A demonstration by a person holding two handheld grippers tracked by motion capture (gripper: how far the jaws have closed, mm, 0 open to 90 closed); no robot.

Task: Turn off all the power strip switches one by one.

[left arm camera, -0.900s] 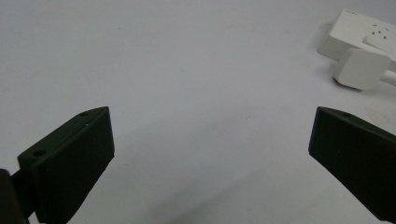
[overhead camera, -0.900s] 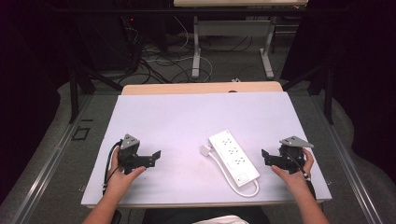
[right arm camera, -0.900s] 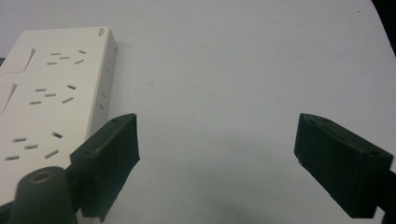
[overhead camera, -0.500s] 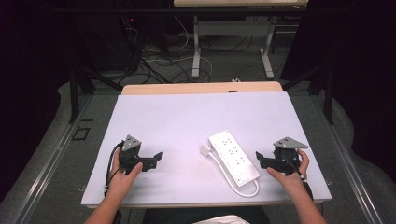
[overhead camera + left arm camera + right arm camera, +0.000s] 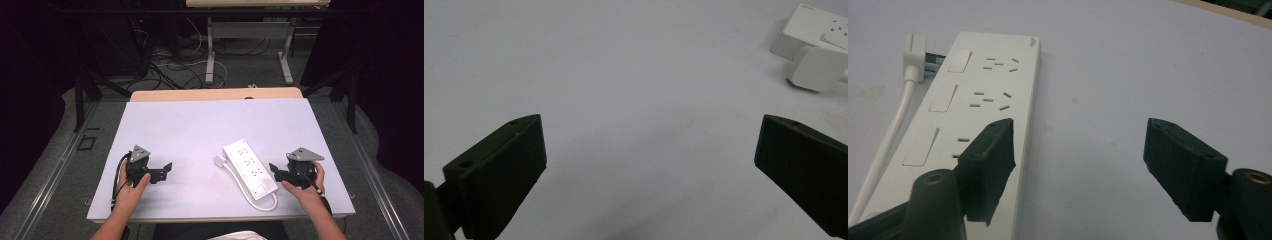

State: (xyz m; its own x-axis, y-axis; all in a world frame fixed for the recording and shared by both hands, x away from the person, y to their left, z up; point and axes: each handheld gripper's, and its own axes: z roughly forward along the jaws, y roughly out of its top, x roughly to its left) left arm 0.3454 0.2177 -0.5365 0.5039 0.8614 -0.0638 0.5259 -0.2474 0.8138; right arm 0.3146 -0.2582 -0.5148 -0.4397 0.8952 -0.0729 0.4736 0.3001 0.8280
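Observation:
A white power strip (image 5: 250,167) with several sockets lies slanted on the pale table (image 5: 200,125), right of centre. Its white plug (image 5: 220,161) rests beside its far end, and its cable (image 5: 260,200) loops around the near end. My right gripper (image 5: 276,172) is open just right of the strip, low over the table. In the right gripper view the strip (image 5: 988,90) sits behind the left jaw, with the plug (image 5: 913,50) beyond and the gripper (image 5: 1080,155) holding nothing. My left gripper (image 5: 165,172) is open at the near left, well apart from the strip. Its own view shows the open gripper (image 5: 649,165) over bare table, the strip (image 5: 819,25) and plug (image 5: 816,67) far right.
A wooden strip (image 5: 215,94) runs along the table's far edge. Beyond it the floor holds tangled cables (image 5: 170,65) and the legs of another desk (image 5: 210,50). Dark curtains close in both sides.
My right gripper has drifted slightly left toward the power strip and a little nearer the table's front edge. The left gripper has barely shifted.

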